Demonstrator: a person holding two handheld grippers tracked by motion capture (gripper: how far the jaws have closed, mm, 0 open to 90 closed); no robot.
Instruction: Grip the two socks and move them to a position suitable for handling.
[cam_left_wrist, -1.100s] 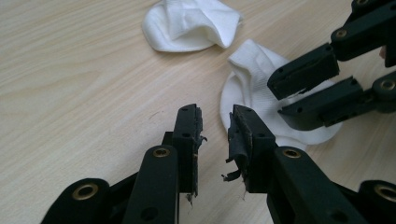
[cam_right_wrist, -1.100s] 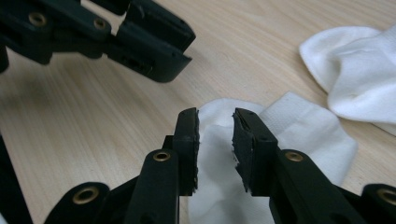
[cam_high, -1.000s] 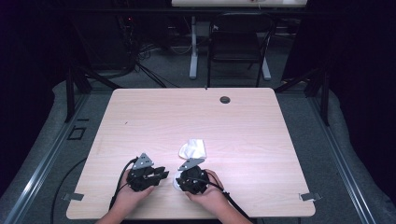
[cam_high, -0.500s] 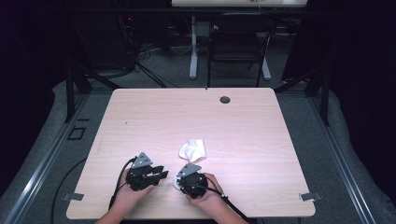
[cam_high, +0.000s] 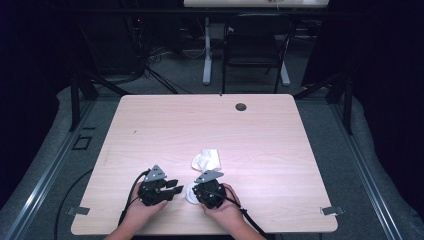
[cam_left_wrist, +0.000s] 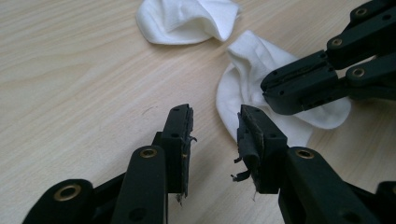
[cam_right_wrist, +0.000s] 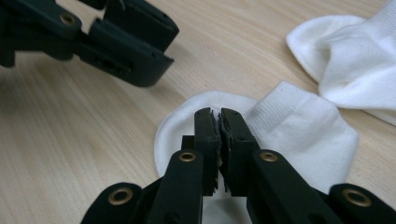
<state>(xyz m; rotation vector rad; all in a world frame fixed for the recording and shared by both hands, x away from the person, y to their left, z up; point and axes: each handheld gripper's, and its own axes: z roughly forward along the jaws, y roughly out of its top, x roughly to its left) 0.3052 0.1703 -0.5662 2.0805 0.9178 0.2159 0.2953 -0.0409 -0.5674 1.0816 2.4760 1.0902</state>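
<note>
Now, by parts.
Right gripper (cam_right_wrist: 218, 115): jaws have just been closing; they stand together over the near sock (cam_right_wrist: 299, 135). Its cloth seems pinched between the pads, though the seam between them is too dark to be sure.
Left gripper (cam_left_wrist: 215, 123): jaws have just been opening; they stand apart, nothing between them, tips over bare wood just beside the near sock (cam_left_wrist: 252, 70).
Change from a second ago: in the high view the right gripper (cam_high: 196, 192) has shifted a little towards the person and the left; the left gripper (cam_high: 175, 188) sits where it was.
Socks: two white ones. The near sock (cam_high: 190, 195) lies at the table's near edge between the grippers; the far sock (cam_high: 206, 159) lies crumpled just beyond, unmoved.
Table (cam_high: 260, 135): pale wood grain, with a round dark hole (cam_high: 241, 106) near the far edge.
Room: dark, grey floor, a black chair (cam_high: 255, 47) behind the table, cables (cam_high: 160, 75) on the floor to its left.
</note>
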